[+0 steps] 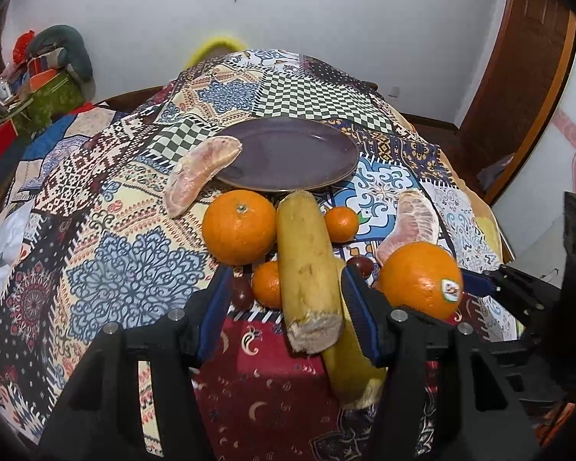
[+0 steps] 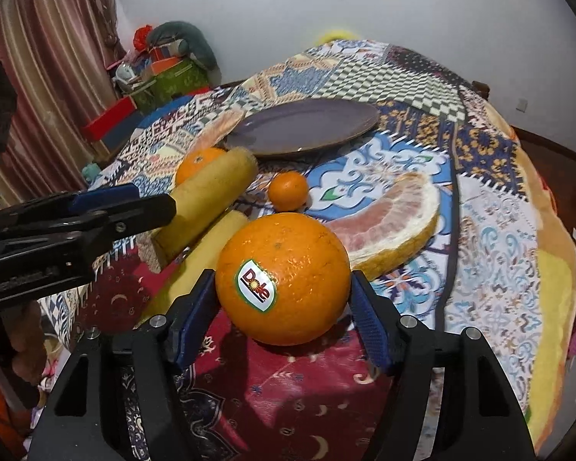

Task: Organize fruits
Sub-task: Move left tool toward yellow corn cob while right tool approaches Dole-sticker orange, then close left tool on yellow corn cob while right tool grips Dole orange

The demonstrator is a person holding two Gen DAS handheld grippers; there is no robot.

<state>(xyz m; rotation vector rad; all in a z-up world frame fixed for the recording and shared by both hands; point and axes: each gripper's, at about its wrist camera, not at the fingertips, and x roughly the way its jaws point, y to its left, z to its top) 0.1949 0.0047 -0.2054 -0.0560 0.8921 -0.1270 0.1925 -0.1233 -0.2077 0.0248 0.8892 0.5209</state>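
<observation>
The left wrist view shows a second small tangerine (image 1: pixel 267 284) and dark red grapes (image 1: pixel 361 265) tucked low beside the bananas; the right wrist view does not show them, but reads the Dole sticker on the large sticker-marked orange (image 2: pixel 284 278) clearly.

The left claw (image 1: pixel 288 296) stands open around the pale yellow peeled banana (image 1: pixel 307 269): its right blue pad is just beside the fruit, the left pad well apart from it. A second yellow banana (image 1: pixel 349 368) lies under the right finger.

The right claw (image 2: pixel 282 299) brackets the sticker-marked orange, both blue pads at or nearly at its skin; whether it is gripping I cannot tell. The orange sits on the red patch of the patchwork-covered table (image 2: pixel 491 230).

Beyond lie a round plain orange (image 1: pixel 239 226), a small tangerine (image 1: pixel 341 224), a pink pomelo segment (image 2: pixel 388 223) to the right, and another pomelo segment (image 1: pixel 199 173) leaning on the rim of the dark purple oval plate (image 1: pixel 326 176). The left claw's black finger (image 2: pixel 96 215) crosses the right wrist view, in front of the bananas.
</observation>
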